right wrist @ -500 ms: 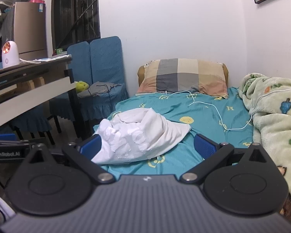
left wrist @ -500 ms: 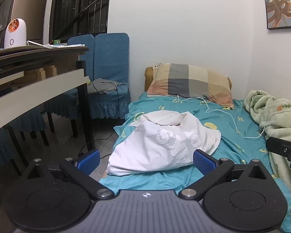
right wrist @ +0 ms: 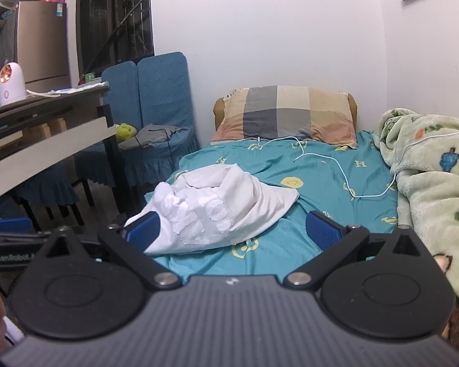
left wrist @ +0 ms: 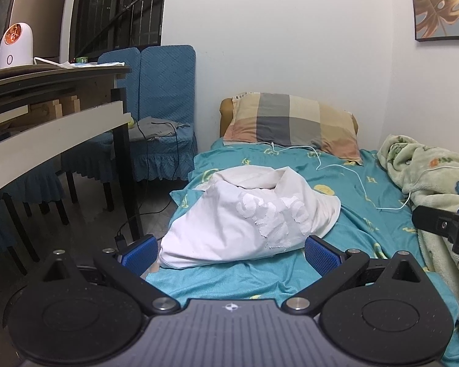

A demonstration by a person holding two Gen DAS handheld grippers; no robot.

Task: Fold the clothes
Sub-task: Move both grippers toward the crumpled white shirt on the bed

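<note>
Crumpled shirt point(left wrist: 248, 217) lies by the bed's point(left wrist: 367, 214) left edge; left tongs point(left wrist: 231, 252) nearer, both tongs point(right wrist: 234, 227) released.

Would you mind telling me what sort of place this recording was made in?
Most likely a small bedroom at home: a bed with a checked pillow, a fleece blanket, and a desk with covered chairs beside it.

Right tool point(right wrist: 231, 231) gapes wide before crumpled white shirt point(right wrist: 217, 205) on bed point(right wrist: 321, 183).
</note>
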